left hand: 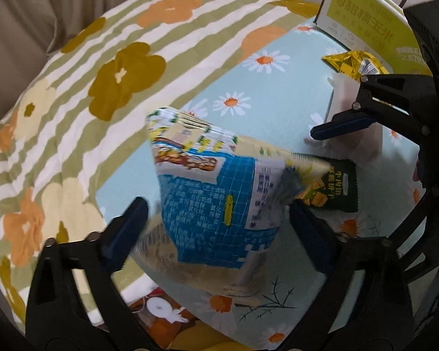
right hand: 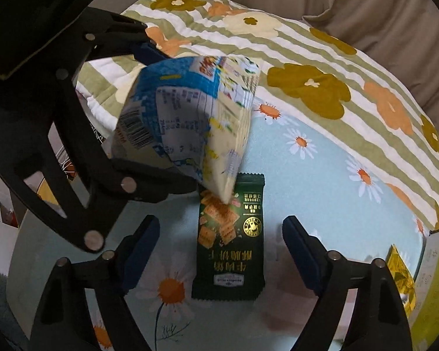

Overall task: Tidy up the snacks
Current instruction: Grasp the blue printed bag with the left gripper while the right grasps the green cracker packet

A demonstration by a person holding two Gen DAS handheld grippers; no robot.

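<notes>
Left tool (left hand: 218, 228) is clenched on a blue-and-white snack bag (left hand: 207, 193), its pads pressing the bag's two opposite edges. The bag sits tilted between them, and the right wrist view shows one lower corner hanging over the top of a dark green cracker packet (right hand: 229, 242). That packet lies flat on the light blue daisy-print sheet (right hand: 330, 193). Right tool (right hand: 219, 254) is released: its fingers straddle the green packet, one on each side, with sheet showing between each pad and the packet. Farther off to the right, a gold packet (left hand: 351, 64) lies on the sheet just in front of a yellow-green box (left hand: 365, 23). Beyond the sheet lies a green-striped quilt with large flowers (left hand: 117, 67).
</notes>
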